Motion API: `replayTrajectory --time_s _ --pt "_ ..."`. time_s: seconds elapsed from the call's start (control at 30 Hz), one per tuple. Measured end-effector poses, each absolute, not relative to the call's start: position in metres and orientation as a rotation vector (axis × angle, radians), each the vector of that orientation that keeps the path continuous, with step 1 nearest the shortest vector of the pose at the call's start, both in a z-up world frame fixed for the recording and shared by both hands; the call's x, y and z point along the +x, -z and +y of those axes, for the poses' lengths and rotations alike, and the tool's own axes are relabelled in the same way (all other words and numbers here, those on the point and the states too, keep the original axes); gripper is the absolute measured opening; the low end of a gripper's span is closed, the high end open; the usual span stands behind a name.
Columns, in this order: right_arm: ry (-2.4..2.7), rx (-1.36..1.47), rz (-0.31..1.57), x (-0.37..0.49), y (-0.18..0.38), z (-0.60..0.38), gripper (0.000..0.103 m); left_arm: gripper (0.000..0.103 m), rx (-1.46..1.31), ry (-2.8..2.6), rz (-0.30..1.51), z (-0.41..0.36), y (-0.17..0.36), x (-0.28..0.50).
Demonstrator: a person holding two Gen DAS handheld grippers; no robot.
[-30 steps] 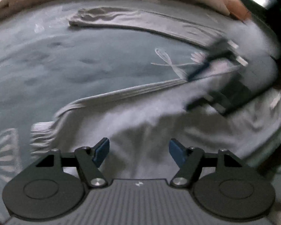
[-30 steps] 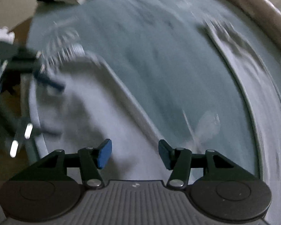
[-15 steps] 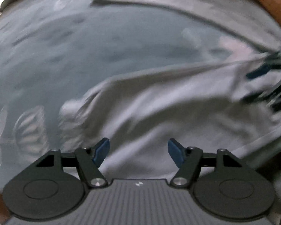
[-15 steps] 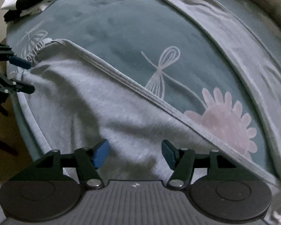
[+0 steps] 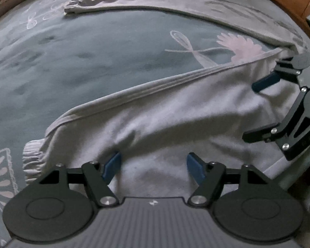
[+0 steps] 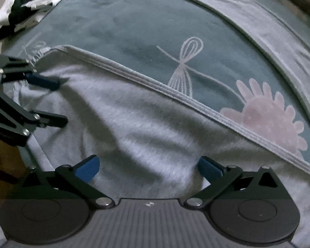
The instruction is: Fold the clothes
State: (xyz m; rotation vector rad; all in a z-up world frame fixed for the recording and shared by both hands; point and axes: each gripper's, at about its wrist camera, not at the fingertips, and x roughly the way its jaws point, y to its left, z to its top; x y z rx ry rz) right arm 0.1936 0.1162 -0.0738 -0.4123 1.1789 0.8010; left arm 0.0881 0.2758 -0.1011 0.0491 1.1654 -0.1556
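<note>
Grey pants [image 5: 165, 113] lay spread w/ legs apart on teal blanket [image 5: 93, 62].
Left gripper [image 5: 153, 165] & right gripper [image 6: 148, 165] both gaped over near leg, holding nothing; judged mid-fold, next needs pinching its edge.

both wrist views low, sharing grey trousers [image 5: 175, 111].
</note>
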Motion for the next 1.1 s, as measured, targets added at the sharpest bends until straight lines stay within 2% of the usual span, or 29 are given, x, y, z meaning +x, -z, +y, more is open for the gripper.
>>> replayTrajectory --time_s 0.17,0.27,0.5,0.67,0.8,0.9,0.93,0.97,1.1 --pt "-0.771 -0.524 1.091 0.173 0.079 0.123 0.103 0.088 0.049 0.167 1.184 0.272 0.103 0.089" --pt "-0.763 -0.507 1.086 0.173 0.08 0.122 0.103 0.093 0.102 0.166 1.194 0.262 0.106 0.089" --pt "-0.787 -0.544 1.084 0.17 0.071 0.12 0.103 0.09 0.094 0.168 1.16 0.255 0.086 0.091" --pt "-0.842 -0.546 1.025 0.146 0.053 0.094 0.103 0.09 0.009 0.361 1.099 0.224 0.061 0.1" --pt "-0.883 -0.565 1.042 0.131 0.058 0.073 0.103 0.091 -0.119 0.505 1.126 0.186 0.073 0.107" --pt "-0.866 -0.568 1.059 0.13 0.072 0.069 0.103 0.092 -0.098 0.522 1.147 0.162 0.092 0.109" --pt "-0.851 -0.559 1.076 0.133 0.077 0.068 0.103 0.091 -0.116 0.515 1.159 0.161 0.097 0.11" --pt "-0.845 -0.551 1.07 0.134 0.08 0.066 0.103 0.098 -0.133 0.509 1.172 0.161 0.102 0.112" --pt "-0.842 -0.532 1.049 0.128 0.073 0.059 0.103 0.097 -0.193 0.488 1.214 0.161 0.094 0.116"
